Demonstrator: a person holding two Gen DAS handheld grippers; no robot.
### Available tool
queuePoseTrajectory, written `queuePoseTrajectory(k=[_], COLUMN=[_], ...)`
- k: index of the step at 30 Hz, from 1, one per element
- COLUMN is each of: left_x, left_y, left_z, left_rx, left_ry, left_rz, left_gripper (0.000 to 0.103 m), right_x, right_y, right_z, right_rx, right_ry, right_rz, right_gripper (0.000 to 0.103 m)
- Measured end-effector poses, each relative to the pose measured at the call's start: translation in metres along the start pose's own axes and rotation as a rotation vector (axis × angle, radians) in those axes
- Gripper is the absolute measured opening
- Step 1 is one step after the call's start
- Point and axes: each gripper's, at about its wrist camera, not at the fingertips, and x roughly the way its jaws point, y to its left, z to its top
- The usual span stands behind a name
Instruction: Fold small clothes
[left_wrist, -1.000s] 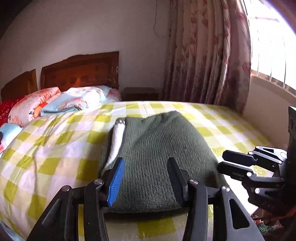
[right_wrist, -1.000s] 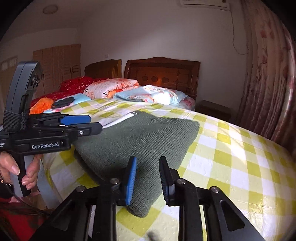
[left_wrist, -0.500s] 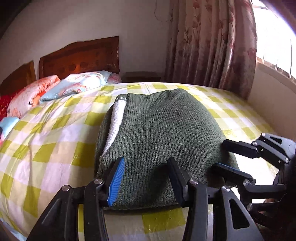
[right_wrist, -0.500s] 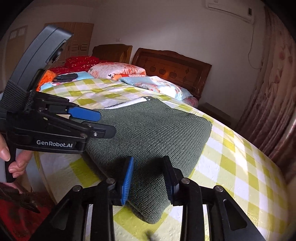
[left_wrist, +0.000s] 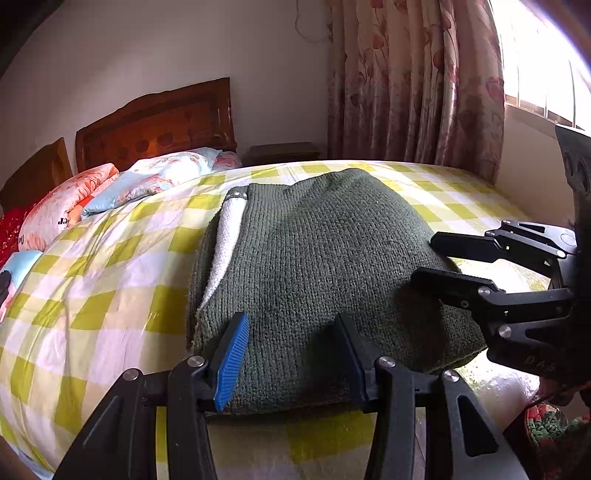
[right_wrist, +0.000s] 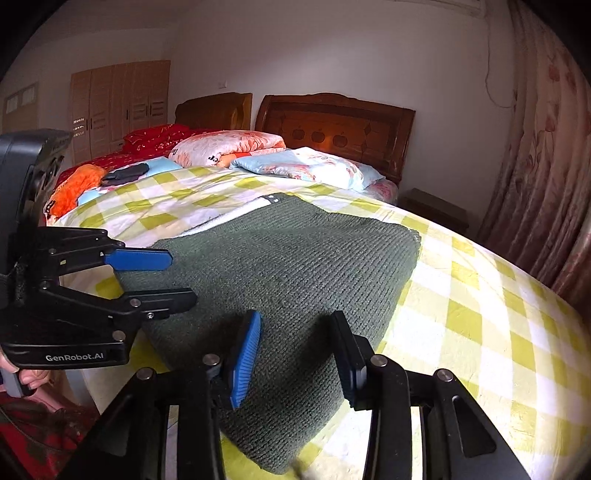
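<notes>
A dark green knit garment (left_wrist: 314, 266) with a white inner edge (left_wrist: 225, 240) lies folded flat near the front edge of the bed; it also shows in the right wrist view (right_wrist: 295, 280). My left gripper (left_wrist: 291, 354) is open, its jaws over the garment's near left part. My right gripper (right_wrist: 295, 350) is open over the garment's near right corner. Each gripper shows in the other's view: the right one (left_wrist: 436, 258) at the garment's right edge, the left one (right_wrist: 166, 277) at its left edge. Neither holds cloth.
The bed has a yellow and white checked sheet (left_wrist: 110, 280). Pillows (right_wrist: 295, 166) and folded quilts lie by the wooden headboard (right_wrist: 332, 129). A curtain (left_wrist: 406, 81) and window are to the right. An orange cloth (right_wrist: 70, 188) lies at the far left.
Both grippers have moved forward and down over the garment's near edge. The right gripper's jaws have opened wider.
</notes>
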Motion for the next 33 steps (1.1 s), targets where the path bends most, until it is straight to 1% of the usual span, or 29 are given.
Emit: queuePoseTrajectory(k=[2, 4, 5, 6, 7, 8, 9, 10, 11, 12, 14, 16, 18, 19, 21, 22, 23, 24, 25, 26, 27, 28, 29, 31, 33], left_x=[0.000, 0.001, 0.000, 0.000, 0.001, 0.001, 0.000, 0.000, 0.000, 0.000, -0.001, -0.001, 0.000, 0.000, -0.001, -0.001, -0.002, -0.002, -0.002, -0.001, -0.001, -0.001, -0.001, -0.001, 0.000], left_y=[0.000, 0.000, 0.000, 0.000, 0.000, 0.000, 0.000, 0.001, 0.000, 0.001, 0.000, -0.001, -0.001, 0.000, 0.000, 0.000, 0.000, 0.000, 0.000, 0.000, 0.000, 0.001, 0.001, 0.001, 0.000], left_z=[-0.001, -0.001, -0.002, -0.002, -0.002, -0.002, -0.002, -0.003, -0.003, -0.004, -0.005, -0.006, -0.005, -0.005, -0.006, -0.007, -0.008, -0.008, -0.009, -0.008, -0.008, -0.009, -0.009, -0.009, -0.009], left_rx=[-0.007, -0.008, -0.008, -0.008, -0.006, -0.005, -0.005, -0.006, -0.007, -0.007, -0.007, -0.006, -0.006, -0.005, -0.003, -0.003, -0.003, -0.002, 0.000, 0.002, 0.002, 0.002, 0.004, 0.007, 0.011], left_ry=[-0.004, -0.008, -0.010, -0.010, -0.008, -0.005, -0.004, -0.006, -0.008, -0.012, -0.019, -0.019, -0.015, -0.014, -0.013, -0.016, -0.019, -0.021, -0.021, -0.020, -0.019, -0.018, -0.017, -0.018, -0.021], left_rz=[-0.001, 0.001, 0.000, 0.000, -0.001, -0.002, -0.004, -0.008, -0.011, -0.012, -0.010, -0.008, -0.012, -0.014, -0.016, -0.015, -0.014, -0.012, -0.009, -0.009, -0.011, -0.013, -0.015, -0.013, -0.010], left_gripper=[0.049, 0.049, 0.049, 0.049, 0.049, 0.049, 0.049, 0.049, 0.049, 0.049, 0.049, 0.049, 0.049, 0.049, 0.049, 0.049, 0.049, 0.049, 0.049, 0.049, 0.049, 0.049, 0.049, 0.049, 0.049], right_x=[-0.001, 0.001, 0.006, 0.013, 0.019, 0.024, 0.025, 0.025, 0.024, 0.024, 0.027, 0.040, 0.053, 0.055, 0.056, 0.056, 0.058, 0.063, 0.073, 0.085, 0.093, 0.098, 0.102, 0.109, 0.122], right_y=[-0.002, -0.004, -0.004, -0.003, -0.001, -0.001, -0.003, -0.006, -0.009, -0.011, -0.016, -0.023, -0.027, -0.030, -0.035, -0.038, -0.041, -0.046, -0.052, -0.057, -0.065, -0.074, -0.082, -0.092, -0.102], right_z=[0.008, 0.014, 0.016, 0.016, 0.016, 0.016, 0.018, 0.021, 0.025, 0.029, 0.036, 0.039, 0.038, 0.041, 0.050, 0.054, 0.057, 0.059, 0.059, 0.057, 0.056, 0.058, 0.062, 0.070, 0.074], right_rx=[0.006, 0.005, 0.004, -0.005, -0.024, -0.034, -0.023, -0.003, 0.010, 0.013, 0.023, 0.041, 0.021, 0.030, 0.059, 0.066, 0.075, 0.089, 0.088, 0.085, 0.112, 0.159, 0.196, 0.223, 0.235], right_ry=[-0.004, -0.015, -0.008, 0.003, 0.010, 0.015, 0.017, 0.021, 0.020, 0.011, -0.004, 0.011, 0.024, 0.021, 0.023, 0.011, -0.003, 0.002, 0.029, 0.059, 0.073, 0.077, 0.083, 0.080, 0.091], right_rz=[-0.004, -0.003, 0.008, 0.012, 0.011, 0.015, 0.025, 0.038, 0.041, 0.031, 0.012, 0.022, 0.038, 0.044, 0.046, 0.038, 0.023, 0.008, -0.006, -0.011, 0.024, 0.051, 0.049, 0.001, -0.007], right_gripper=[0.078, 0.078, 0.078, 0.080, 0.089, 0.101, 0.103, 0.103, 0.092, 0.088, 0.087, 0.089, 0.092, 0.092, 0.086, 0.081, 0.081, 0.081, 0.081, 0.097, 0.103, 0.103, 0.103, 0.103, 0.103])
